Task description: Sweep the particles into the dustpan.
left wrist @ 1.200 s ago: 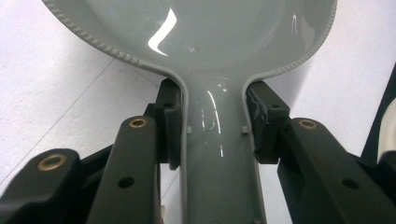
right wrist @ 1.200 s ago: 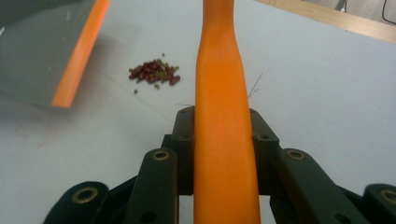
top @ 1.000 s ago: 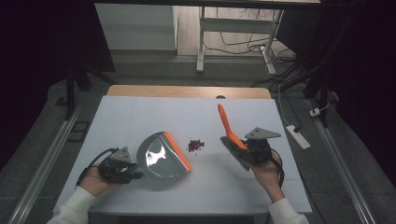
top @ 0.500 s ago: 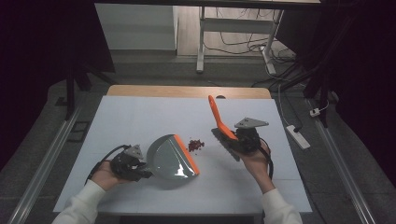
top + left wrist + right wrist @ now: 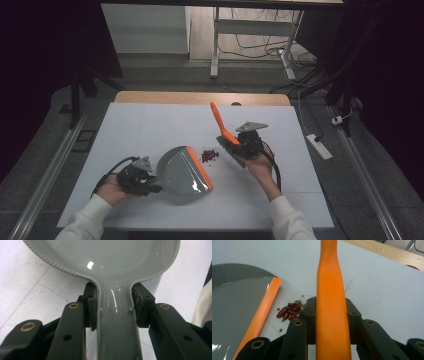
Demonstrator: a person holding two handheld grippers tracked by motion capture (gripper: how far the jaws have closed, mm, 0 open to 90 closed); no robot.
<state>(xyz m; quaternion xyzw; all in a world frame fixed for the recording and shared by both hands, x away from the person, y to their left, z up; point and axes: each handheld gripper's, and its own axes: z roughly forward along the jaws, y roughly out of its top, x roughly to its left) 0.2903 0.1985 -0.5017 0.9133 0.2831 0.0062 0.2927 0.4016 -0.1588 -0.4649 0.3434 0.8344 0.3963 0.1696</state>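
White sheet [image 5: 150, 125] covering most of the table, bare wood strip [image 5: 200, 97] showing along the far edge, faint grid lines and a few coloured scuffs visible in the left gripper view. Dark room all round, grey floor, metal rails down both sides, desk legs [image 5: 216, 40] and a tangle of cables [image 5: 260, 45] past the far end, power strip [image 5: 318, 146] on the floor at the right.

Left gripper [image 5: 136, 177] low near the front left, clamped tight on the grey dustpan [image 5: 182, 170] by its handle [image 5: 117, 322], pads squeezing both sides. Pan lying on the sheet, orange lip [image 5: 201, 167] pointing right.

Right gripper [image 5: 247, 142] right of centre, jaws closed on the orange brush handle [image 5: 332, 307], which sticks up and away toward the far end. Bristle end tucked under the hand, so hard to say for sure whether it touches the sheet.

Small pile of red beans [image 5: 209, 155] between lip and brush, near both, with a few tiny greenish ones [image 5: 299, 302] scattered around.
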